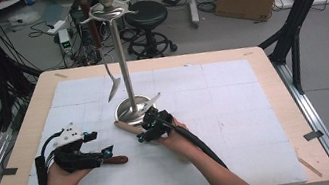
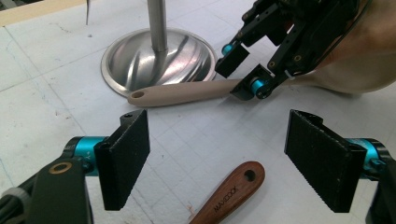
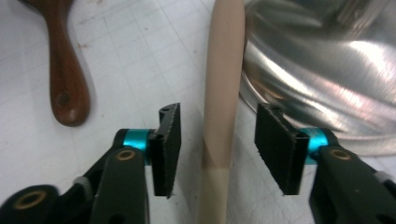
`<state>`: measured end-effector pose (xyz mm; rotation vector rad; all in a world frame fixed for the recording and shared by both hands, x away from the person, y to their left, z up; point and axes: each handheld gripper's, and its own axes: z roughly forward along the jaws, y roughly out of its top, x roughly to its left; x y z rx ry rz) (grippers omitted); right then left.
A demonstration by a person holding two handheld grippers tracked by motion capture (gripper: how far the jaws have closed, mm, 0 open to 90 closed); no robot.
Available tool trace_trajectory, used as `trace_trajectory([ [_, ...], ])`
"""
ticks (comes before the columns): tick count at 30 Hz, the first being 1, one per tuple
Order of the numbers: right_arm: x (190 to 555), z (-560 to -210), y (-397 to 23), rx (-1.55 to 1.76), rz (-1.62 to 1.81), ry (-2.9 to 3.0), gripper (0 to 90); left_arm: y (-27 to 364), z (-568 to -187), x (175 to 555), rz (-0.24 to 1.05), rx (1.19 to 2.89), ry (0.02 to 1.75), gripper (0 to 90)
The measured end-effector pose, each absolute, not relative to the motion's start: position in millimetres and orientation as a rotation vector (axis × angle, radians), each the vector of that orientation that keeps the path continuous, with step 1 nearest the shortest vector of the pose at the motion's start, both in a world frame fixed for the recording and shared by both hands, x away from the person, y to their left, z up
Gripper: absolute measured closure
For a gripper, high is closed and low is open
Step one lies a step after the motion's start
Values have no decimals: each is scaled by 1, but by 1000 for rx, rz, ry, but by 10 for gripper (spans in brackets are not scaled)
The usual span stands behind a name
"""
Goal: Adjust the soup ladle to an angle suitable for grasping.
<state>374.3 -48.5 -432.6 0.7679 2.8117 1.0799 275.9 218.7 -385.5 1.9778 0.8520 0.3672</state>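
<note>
Jaws of the right tool (image 3: 215, 144) stand apart on either side of the beige utensil handle (image 3: 223, 93), not yet pressing it; it lies on the surface (image 1: 236, 111) against the steel stand base (image 3: 327, 70). Grasping is the step in hand; next they must close. The left tool (image 2: 217, 154), released, hovers over the wooden handle (image 2: 231, 193) nearby.

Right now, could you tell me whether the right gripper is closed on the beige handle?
Not yet: the right gripper is open, its pads straddling the beige handle with gaps both sides.
</note>
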Motion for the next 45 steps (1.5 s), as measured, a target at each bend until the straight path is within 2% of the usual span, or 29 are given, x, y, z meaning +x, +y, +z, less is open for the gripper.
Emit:
trace_trajectory([
  [9,373,-435,-49,747,1026,2809,656,219,-386,276,367,1979,852,229],
  [11,372,-435,-49,735,1020,2821,711,219,-386,276,367,1978,853,229],
  [19,371,-433,-51,753,1054,2868,739,218,-386,276,364,1978,854,229],
  [33,344,-402,-67,561,1262,2819,742,217,-387,277,359,1982,857,239],
  [45,331,-393,-71,491,1324,2804,741,207,-387,278,336,1994,826,248],
])
